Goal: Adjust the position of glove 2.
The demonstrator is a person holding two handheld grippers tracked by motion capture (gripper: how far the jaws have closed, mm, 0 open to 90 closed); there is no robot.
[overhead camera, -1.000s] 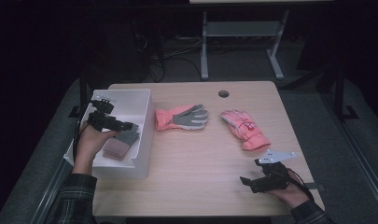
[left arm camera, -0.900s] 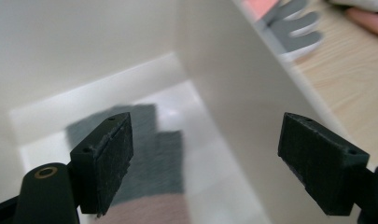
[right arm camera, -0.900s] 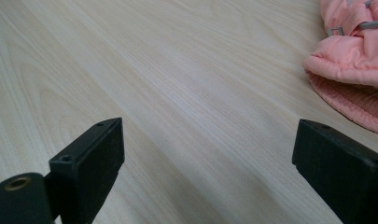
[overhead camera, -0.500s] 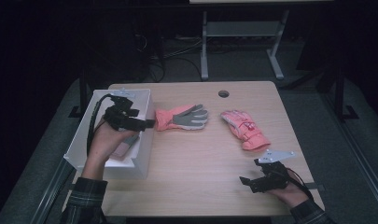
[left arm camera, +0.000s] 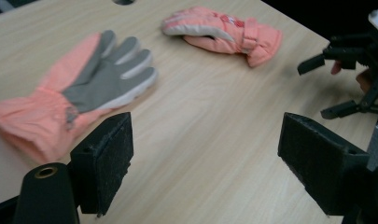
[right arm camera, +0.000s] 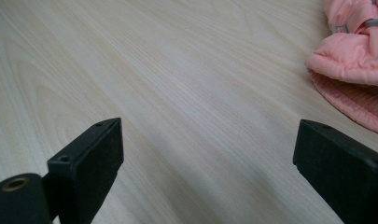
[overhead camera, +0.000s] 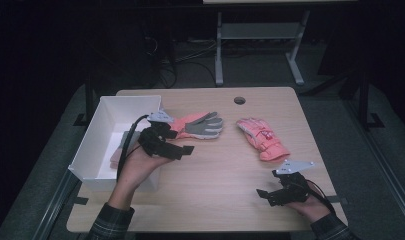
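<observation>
Surface: pale wood-grain table (overhead camera: 215, 170) is sitting in a dark room, round cable hole (overhead camera: 239, 100) at its far edge.
Left gripper (overhead camera: 177, 148): jaws are standing wide apart, gripping nothing, hovering over the table just beside the box edge.
Palm-up glove (left arm camera: 79, 88): lying flat just ahead of the left gripper's jaws, a bit to the left in its own view; not touching them.
Glove look: salmon-pink shell, grey palm and fingers with lighter grey edging, gathered pink cuff pointing back toward the gripper, fingers spreading away from it.
Second glove (left arm camera: 224, 30): lying farther ahead and to the right of the left gripper, back side up, pink with a strap across it; well apart from the first.
Right gripper (overhead camera: 266, 194): jaws are standing apart, empty, resting low over bare table; the second glove's cuff is showing ahead to its right.
White box (overhead camera: 97, 125): sitting behind the left gripper, something pink and grey lying inside, too hidden to tell.
</observation>
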